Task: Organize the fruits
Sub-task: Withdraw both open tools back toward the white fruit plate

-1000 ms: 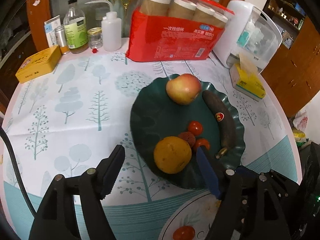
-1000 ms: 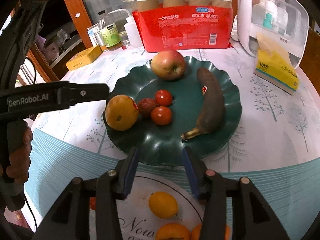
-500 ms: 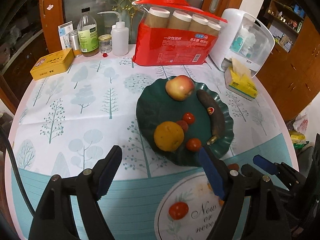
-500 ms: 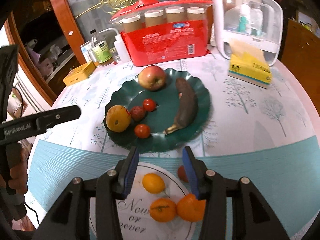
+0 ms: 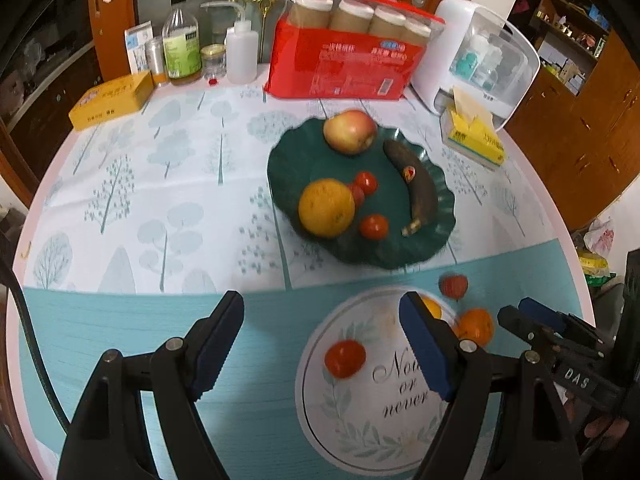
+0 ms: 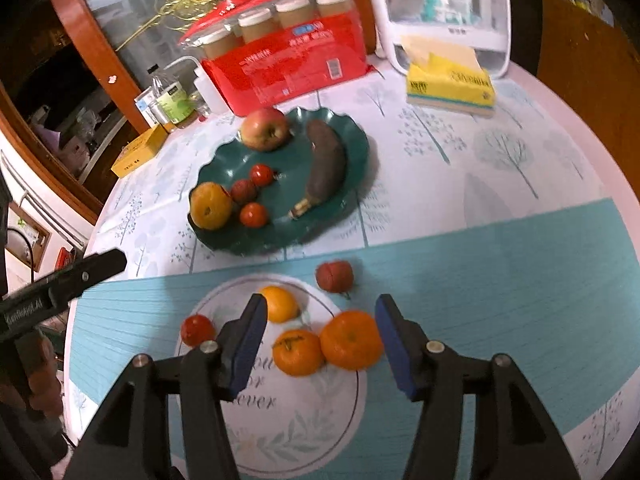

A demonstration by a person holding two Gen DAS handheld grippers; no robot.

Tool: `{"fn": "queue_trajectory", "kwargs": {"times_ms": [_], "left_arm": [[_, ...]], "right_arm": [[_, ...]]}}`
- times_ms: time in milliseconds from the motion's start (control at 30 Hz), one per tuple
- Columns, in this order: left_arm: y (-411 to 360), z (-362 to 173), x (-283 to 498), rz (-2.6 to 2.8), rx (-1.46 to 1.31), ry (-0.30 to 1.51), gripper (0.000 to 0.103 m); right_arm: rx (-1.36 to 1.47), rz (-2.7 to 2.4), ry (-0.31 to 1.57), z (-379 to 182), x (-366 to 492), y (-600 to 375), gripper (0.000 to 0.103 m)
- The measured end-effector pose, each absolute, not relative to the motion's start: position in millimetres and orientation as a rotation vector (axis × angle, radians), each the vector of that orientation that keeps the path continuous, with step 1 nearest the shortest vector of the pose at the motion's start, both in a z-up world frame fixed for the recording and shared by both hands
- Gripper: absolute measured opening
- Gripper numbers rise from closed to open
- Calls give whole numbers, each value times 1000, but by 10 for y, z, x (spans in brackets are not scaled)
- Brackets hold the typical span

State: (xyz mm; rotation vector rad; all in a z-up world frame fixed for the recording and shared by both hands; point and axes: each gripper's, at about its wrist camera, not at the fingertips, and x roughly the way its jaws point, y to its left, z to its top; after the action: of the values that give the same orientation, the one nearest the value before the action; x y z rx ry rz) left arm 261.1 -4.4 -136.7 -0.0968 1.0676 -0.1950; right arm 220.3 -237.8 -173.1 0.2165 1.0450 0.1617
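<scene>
A dark green plate point(image 5: 440, 184) point(image 6: 356, 152) holds an apple point(image 5: 350, 132), a dark banana point(image 5: 416, 184), an orange point(image 5: 326, 208), two tomatoes and a small red fruit. A white round plate point(image 5: 368, 408) point(image 6: 304, 432) nearer me holds a tomato point(image 5: 345, 358) point(image 6: 197, 330), a small yellow citrus point(image 6: 280, 303) and two oranges point(image 6: 350, 340). A red fruit point(image 6: 335, 276) point(image 5: 453, 286) lies on the cloth between the plates. My left gripper point(image 5: 322, 344) is open and empty above the white plate's left side. My right gripper point(image 6: 320, 344) is open, with the two oranges between its fingers.
At the back stand a red pack of paper cups point(image 5: 348, 60), a white dispenser box point(image 5: 480, 60), a yellow tissue pack point(image 5: 474, 136), bottles point(image 5: 182, 52) and a yellow tin point(image 5: 112, 100). The round table's edge curves close on both sides.
Both grippers have pulled back and up from the green plate toward the white plate. The right gripper has opened wider. The fruit has not moved.
</scene>
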Motion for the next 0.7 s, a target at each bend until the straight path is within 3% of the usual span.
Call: {"fn": "queue_trajectory", "kwargs": {"times_ms": [600, 700], "left_arm": [[-190, -1898, 2381, -169, -168, 1197, 79], [-219, -2000, 2401, -157, -173, 1225, 71]], "right_arm": [[362, 169, 1233, -2182, 2165, -2626, 57], [352, 185, 1248, -2216, 2199, -2639, 57]]}}
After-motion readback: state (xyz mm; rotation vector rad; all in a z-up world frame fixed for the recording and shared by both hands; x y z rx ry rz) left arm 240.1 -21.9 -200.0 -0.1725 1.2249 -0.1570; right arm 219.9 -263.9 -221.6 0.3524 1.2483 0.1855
